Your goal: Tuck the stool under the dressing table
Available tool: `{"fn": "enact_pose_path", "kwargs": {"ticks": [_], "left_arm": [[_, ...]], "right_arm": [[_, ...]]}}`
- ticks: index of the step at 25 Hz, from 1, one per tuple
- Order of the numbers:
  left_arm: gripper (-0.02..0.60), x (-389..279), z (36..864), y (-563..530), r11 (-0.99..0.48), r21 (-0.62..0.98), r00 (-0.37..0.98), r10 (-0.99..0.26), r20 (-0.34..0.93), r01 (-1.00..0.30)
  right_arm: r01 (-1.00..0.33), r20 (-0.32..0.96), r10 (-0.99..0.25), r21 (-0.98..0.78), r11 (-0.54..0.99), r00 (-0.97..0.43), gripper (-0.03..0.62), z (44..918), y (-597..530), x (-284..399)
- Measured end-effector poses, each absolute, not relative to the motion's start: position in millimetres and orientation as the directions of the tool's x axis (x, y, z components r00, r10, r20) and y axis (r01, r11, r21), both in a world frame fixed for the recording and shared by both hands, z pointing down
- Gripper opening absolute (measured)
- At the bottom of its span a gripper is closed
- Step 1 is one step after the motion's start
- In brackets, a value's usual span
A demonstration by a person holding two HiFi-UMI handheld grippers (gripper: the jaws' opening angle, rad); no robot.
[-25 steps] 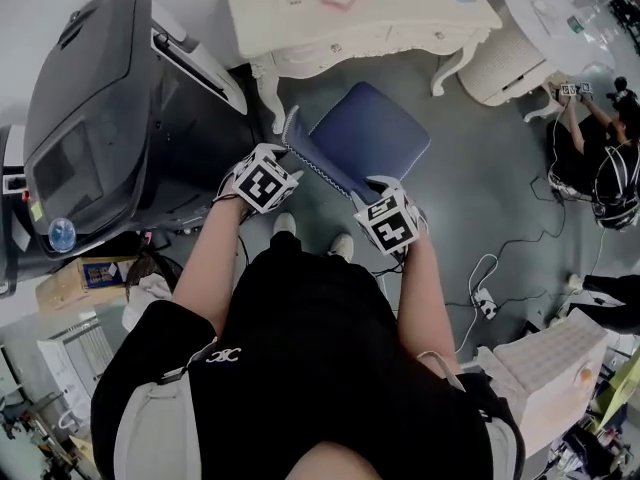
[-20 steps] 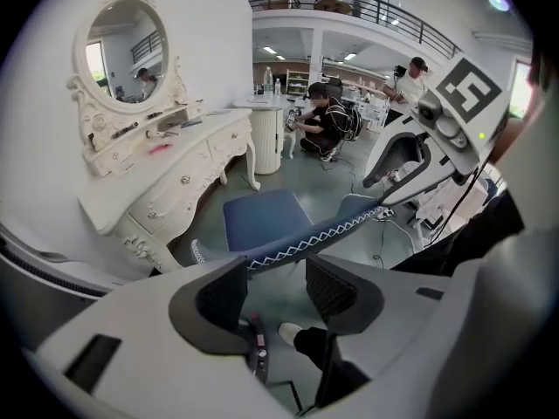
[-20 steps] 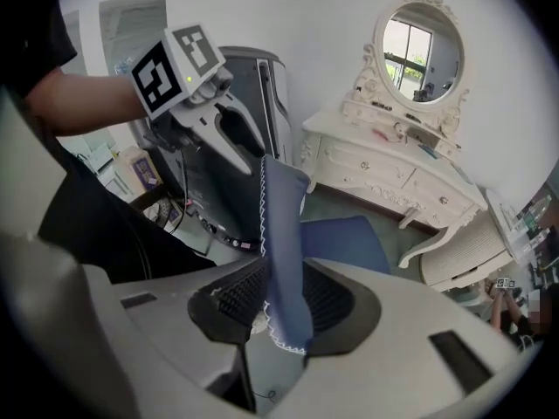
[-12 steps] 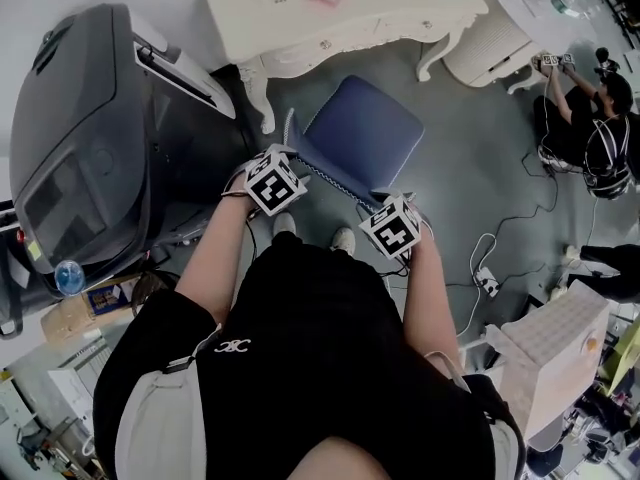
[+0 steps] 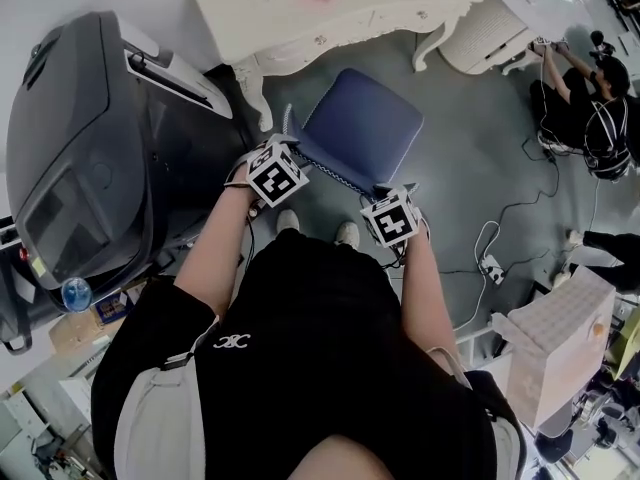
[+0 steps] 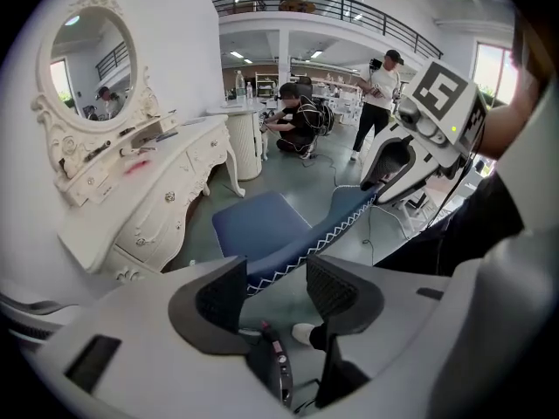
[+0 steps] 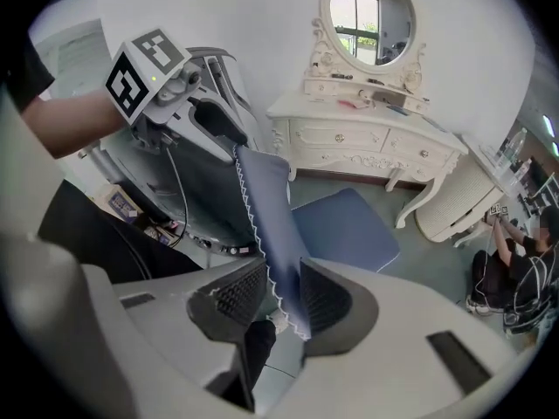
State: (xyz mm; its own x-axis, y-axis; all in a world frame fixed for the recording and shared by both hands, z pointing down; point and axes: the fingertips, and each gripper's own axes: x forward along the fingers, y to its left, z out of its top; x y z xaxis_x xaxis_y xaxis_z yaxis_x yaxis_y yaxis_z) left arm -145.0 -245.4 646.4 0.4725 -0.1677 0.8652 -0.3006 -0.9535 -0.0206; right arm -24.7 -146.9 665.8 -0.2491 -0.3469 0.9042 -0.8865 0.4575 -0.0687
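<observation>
Blue padded stool (image 5: 362,118) — zigzag-stitched back (image 5: 325,163) (curved).

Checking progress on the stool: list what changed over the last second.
The left gripper and right gripper eased down slightly at the backrest. The right gripper's jaws have just been opening, backrest between them. Stool remains outside the dressing table.

Bare grey floor (image 5: 470,158) lies open to the right of the stool (image 5: 365,118), as far as a power strip (image 5: 491,269) and its cables at near right. On the left, a bulky dark machine (image 5: 80,138) crowds close to the stool. On the far side, the desk (image 5: 330,13) leaves an open bay between its curved legs. A white wicker stand (image 5: 490,43) blocks its right end.
</observation>
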Motion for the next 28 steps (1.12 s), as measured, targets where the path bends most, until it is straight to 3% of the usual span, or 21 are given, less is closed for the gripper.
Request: {"fn": "enact_pose_path", "kwargs": {"ticks": [10, 19, 28], "left_arm": [[0.199, -121, 649, -258, -0.923, 0.026, 0.500, -0.184, 0.847, -0.383], [0.196, -71, 647, -269, -0.841, 0.089, 0.523, -0.246, 0.816, -0.534], [0.155, -28, 645, -291, -0.719, 0.223, 0.575, -0.289, 0.765, -0.658]], "right_arm": [[-0.929, 0.883, -0.416, -0.056, 0.366, -0.217, 0.146, 668, -165, 10], [-0.925, 0.867, -0.477, 0.053, 0.377, -0.145, 0.163, 670, -191, 74], [-0.899, 0.864, -0.488, 0.111, 0.423, -0.123, 0.173, 675, -227, 134]]}}
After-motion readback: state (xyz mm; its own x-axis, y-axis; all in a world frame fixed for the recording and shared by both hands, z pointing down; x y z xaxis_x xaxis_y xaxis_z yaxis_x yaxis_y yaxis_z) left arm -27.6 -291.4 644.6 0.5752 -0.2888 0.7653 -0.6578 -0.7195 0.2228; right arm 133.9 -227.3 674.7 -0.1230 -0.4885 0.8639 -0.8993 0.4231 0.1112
